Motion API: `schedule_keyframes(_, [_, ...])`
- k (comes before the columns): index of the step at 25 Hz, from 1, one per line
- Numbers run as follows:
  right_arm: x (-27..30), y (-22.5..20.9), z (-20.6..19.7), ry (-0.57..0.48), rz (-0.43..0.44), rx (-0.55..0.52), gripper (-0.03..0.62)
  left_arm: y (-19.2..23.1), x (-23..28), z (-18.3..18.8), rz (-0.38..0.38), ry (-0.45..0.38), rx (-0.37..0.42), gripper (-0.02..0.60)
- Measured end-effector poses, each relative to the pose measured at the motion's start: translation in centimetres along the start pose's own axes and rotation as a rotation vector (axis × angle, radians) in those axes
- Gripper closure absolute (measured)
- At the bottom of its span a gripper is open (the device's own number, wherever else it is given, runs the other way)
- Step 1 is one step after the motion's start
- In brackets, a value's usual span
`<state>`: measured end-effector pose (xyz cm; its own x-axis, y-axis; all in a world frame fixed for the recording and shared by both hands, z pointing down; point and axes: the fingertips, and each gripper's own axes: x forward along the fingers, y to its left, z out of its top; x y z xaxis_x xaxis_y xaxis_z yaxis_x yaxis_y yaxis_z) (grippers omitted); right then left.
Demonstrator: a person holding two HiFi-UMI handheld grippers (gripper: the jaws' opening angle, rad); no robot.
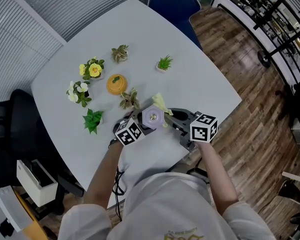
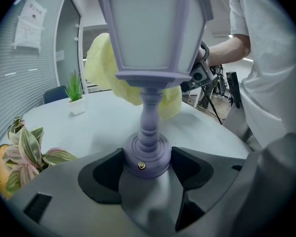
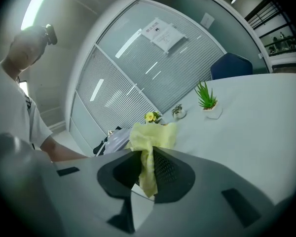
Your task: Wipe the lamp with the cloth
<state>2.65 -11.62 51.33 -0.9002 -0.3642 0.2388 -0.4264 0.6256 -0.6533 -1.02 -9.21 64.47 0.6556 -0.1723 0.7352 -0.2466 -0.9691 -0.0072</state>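
Note:
The lamp (image 2: pixel 150 58) is a pale purple lantern on a turned stem, seen from above in the head view as the lamp (image 1: pixel 152 117). My left gripper (image 2: pixel 147 166) is shut on its round base, holding it upright. The yellow cloth (image 3: pixel 149 147) is pinched between the jaws of my right gripper (image 3: pixel 147 169), which is shut on it. In the left gripper view the cloth (image 2: pixel 101 65) is bunched behind the lantern head, close against its far side; whether it touches I cannot tell. From above, the cloth (image 1: pixel 160 103) shows just beyond the lamp, with the right gripper (image 1: pixel 182 121) to its right.
The white table (image 1: pixel 200 79) carries several small potted plants: a green one (image 1: pixel 164 63), yellow flowers (image 1: pixel 93 69), white flowers (image 1: pixel 78 91), a leafy one (image 1: pixel 130 100) close to the lamp, and an orange pot (image 1: pixel 116 83). A blue chair (image 1: pixel 172 1) stands beyond the far edge.

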Motion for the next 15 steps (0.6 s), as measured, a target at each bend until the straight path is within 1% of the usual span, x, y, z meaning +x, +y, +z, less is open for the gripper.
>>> schedule_keyframes(3, [-0.6,0.4,0.3,-0.052,0.024,0.048,0.531,0.0,0.1,-0.1,0.006,0.004,-0.009,0.268])
schedule_keyframes(5, [-0.7,0.5,0.2,-0.066,0.03,0.073,0.531,0.0,0.1,-0.1,0.011,0.006,-0.015,0.269])
schedule_keyframes(7, [-0.5,0.4,-0.3,-0.047,0.016,0.074,0.531,0.0,0.0,-0.1,0.015,0.007,-0.023,0.27])
schedule_keyframes(12, [0.0,-0.4,-2.1,0.049,-0.058,0.048,0.531,0.0,0.0,0.0,0.024,0.009,-0.039,0.27])
schedule_keyframes(15, [-0.1,0.1,-2.1,0.052,-0.054,0.033,0.531,0.0,0.1,-0.1,0.029,0.011,-0.049,0.27])
